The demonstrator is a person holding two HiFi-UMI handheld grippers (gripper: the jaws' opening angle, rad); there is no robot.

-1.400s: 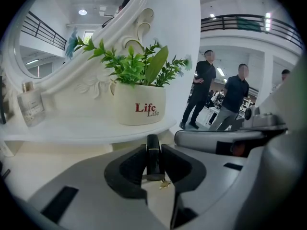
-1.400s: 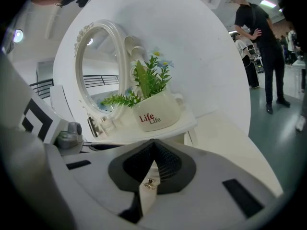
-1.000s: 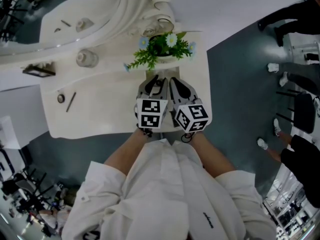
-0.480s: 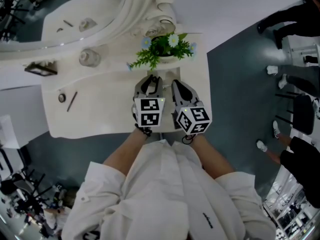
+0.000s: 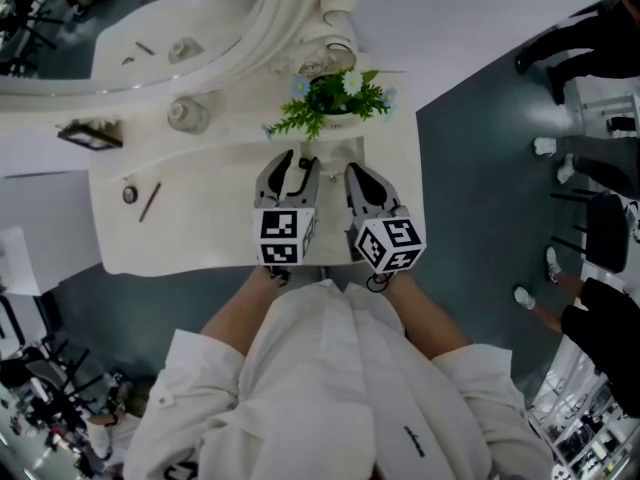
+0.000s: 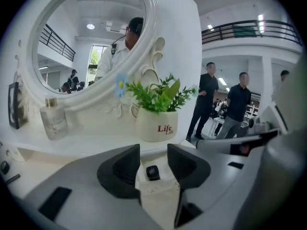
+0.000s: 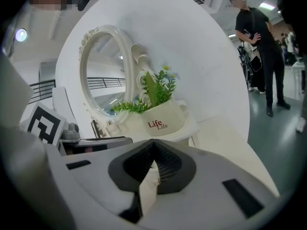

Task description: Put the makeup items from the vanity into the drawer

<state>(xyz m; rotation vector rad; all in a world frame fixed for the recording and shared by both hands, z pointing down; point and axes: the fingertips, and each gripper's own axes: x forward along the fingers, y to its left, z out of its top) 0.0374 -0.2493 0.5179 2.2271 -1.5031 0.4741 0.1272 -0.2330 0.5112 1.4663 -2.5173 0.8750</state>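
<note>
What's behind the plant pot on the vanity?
The mirror's carved white frame rises just behind the plant pot. The pot and its leaves cover the frame's foot, so anything down there is hidden.

Left gripper [image 5: 293,164], right gripper [image 5: 358,172] above vanity [image 5: 200,223]

"How did the pot [image 6: 156,126] look?"

"Glossy white, like glazed ceramic. The bottle [image 6: 53,121] was clear glass."

"And the vanity [image 5: 200,228]?"

"Smooth white, with a faint sheen. The right gripper [image 7: 153,143] had matt black, ribbed pads [image 7: 166,165] and a matt grey plastic shell."
</note>
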